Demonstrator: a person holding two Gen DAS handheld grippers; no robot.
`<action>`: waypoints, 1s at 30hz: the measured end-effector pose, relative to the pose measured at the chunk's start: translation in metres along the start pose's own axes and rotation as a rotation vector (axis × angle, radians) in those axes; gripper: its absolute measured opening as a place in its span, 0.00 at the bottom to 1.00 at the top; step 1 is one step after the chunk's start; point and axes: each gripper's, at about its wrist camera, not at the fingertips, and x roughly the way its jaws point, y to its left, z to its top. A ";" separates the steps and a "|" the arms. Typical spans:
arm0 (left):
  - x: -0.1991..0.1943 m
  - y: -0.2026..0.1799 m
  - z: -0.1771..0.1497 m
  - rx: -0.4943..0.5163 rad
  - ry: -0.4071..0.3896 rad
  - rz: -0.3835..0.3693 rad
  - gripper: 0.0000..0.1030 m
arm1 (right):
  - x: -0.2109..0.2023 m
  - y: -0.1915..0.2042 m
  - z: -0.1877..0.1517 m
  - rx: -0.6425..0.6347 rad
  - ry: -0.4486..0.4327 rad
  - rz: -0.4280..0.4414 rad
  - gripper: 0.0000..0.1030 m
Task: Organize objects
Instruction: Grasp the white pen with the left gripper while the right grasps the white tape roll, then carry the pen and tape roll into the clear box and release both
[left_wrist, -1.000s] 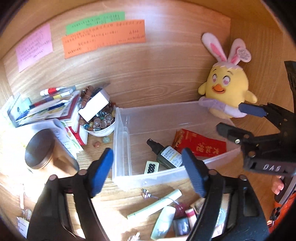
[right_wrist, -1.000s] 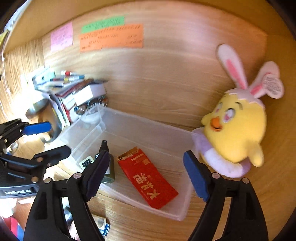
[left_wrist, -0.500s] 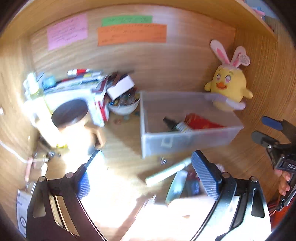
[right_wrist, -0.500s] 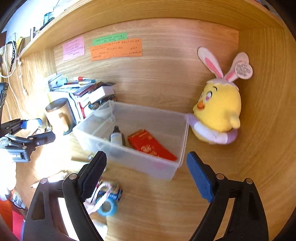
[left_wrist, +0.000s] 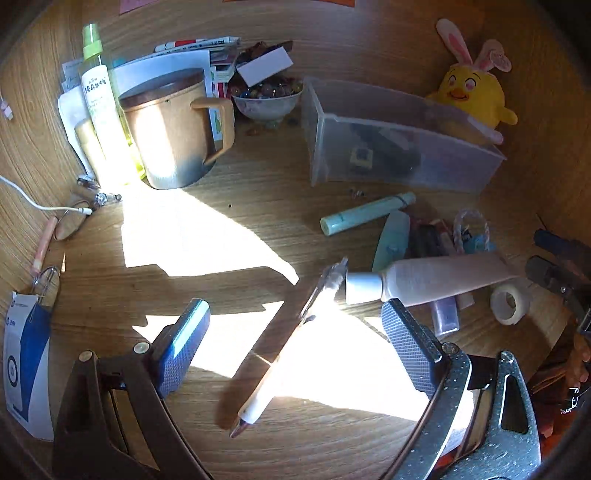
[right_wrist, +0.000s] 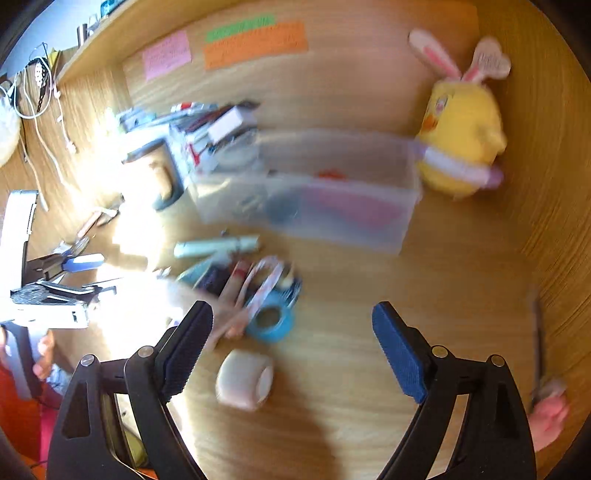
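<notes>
Pen (left_wrist: 284, 354), long axis diagonal, tip toward camera.

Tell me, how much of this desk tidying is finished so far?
A few things already lie in the clear bin, among them something red. Nothing is in hand: the left gripper is open over a pen, its jaws just widened, and the right gripper is open above a white tape roll. Left on the desk: that pen, a pink tube, a green tube, both tapes and small bits.

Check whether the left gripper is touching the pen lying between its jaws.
Apart. In the left wrist view, the pen lies on the desk with bare wood either side, clear of both pads of the open left gripper.
</notes>
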 end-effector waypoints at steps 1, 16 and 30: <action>0.002 0.001 -0.002 0.000 0.011 -0.005 0.82 | 0.003 0.002 -0.004 0.003 0.011 0.006 0.84; 0.018 -0.002 0.001 0.062 0.021 -0.003 0.24 | 0.013 0.020 -0.035 -0.037 0.066 0.015 0.51; 0.002 0.018 0.012 -0.017 -0.043 0.037 0.12 | 0.009 0.010 -0.027 -0.003 0.027 -0.024 0.22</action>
